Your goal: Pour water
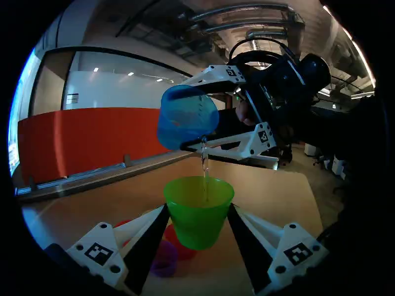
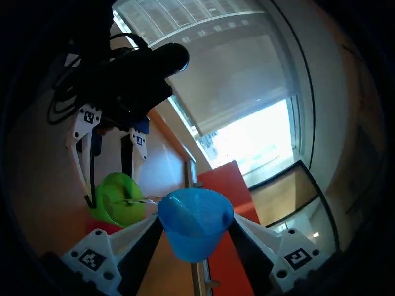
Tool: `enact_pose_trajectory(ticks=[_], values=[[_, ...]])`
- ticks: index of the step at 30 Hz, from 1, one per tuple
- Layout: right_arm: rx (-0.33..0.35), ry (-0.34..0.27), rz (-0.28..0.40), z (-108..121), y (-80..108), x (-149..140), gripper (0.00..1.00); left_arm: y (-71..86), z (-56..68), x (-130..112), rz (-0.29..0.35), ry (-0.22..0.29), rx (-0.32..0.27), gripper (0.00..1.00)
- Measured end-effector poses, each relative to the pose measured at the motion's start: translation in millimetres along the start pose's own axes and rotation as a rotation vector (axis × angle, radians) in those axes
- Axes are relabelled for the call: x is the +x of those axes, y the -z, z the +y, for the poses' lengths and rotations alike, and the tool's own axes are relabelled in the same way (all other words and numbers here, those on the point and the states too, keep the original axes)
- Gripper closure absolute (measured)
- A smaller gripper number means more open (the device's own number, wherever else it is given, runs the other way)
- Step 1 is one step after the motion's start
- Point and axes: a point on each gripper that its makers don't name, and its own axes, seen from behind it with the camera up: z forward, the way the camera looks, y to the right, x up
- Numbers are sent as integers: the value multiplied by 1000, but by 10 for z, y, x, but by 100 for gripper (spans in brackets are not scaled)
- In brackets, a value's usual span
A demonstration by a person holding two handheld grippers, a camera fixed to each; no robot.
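Water (image 1: 205,165) is falling in a thin stream from the lip of the blue cup (image 1: 187,116) into the green cup (image 1: 199,217); so the pouring itself is in progress, and I judge it is not yet at its end. The right gripper (image 2: 195,219) has both fingers closed on the wall of the blue cup; in the left gripper view this cup is tipped far over, and its lip is above the green rim, near it but not touching.

The left gripper (image 1: 199,207) presses its two fingers on the sides of the green cup, which is upright in the grasp; it is over the wooden table (image 1: 276,192) and, as far as I can see, lifted off it. Beneath it, toward the table's near edge, are a red cup (image 1: 183,249) and a purple cup (image 1: 165,259). The stream lands inside the green rim, close to its middle; no spill is visible on the table.

How much water is already in the green cup I cannot tell, because its wall does not show the level; how much remains in the blue cup is also uncertain. What is left, in my judgement: to empty the blue cup or stop at the wanted level, to bring it upright, and then to put both cups down.
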Motion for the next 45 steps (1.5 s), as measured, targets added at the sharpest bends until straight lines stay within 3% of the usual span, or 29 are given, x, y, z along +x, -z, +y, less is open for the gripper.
enact_pose_trajectory(ticks=[45], values=[[-7,73,-14,51,-45,-7,11,-5,-48,10,8,1,9,17]])
